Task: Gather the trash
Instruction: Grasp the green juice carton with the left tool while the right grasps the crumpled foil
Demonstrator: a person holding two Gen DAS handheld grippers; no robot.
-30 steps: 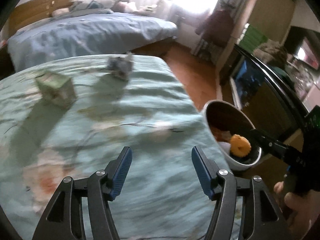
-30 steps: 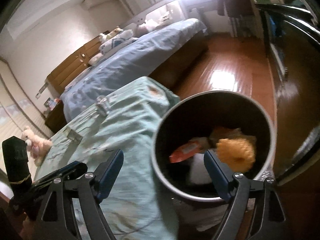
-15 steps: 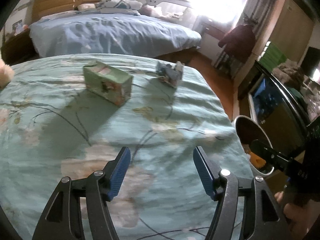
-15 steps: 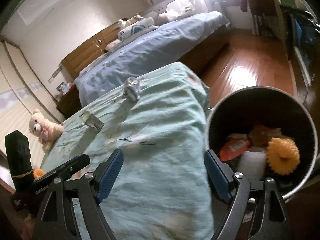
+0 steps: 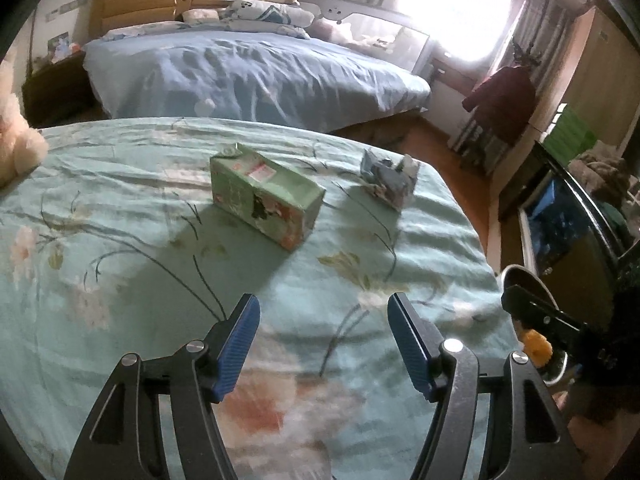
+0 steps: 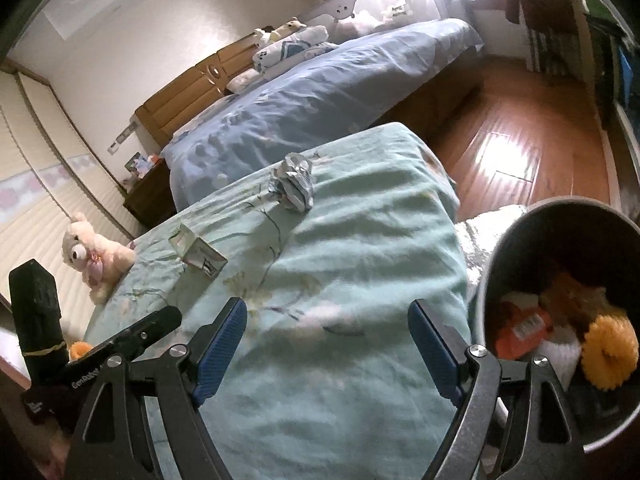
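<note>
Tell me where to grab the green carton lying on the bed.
Grip the green carton across its narrow width, on the two long side faces, coming from above with the open left gripper. It lies flat on its side on the teal bedspread; its length looks too great.

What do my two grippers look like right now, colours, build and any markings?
Both match: the left gripper and right gripper have black angular metal arms with triangular cut-outs and silver round pivot bolts, and fingers faced with ribbed blue pads. In the right wrist view the left gripper shows white lettering, too small to read fully, and a black boxy handle. No cables or sleeves show.
</note>
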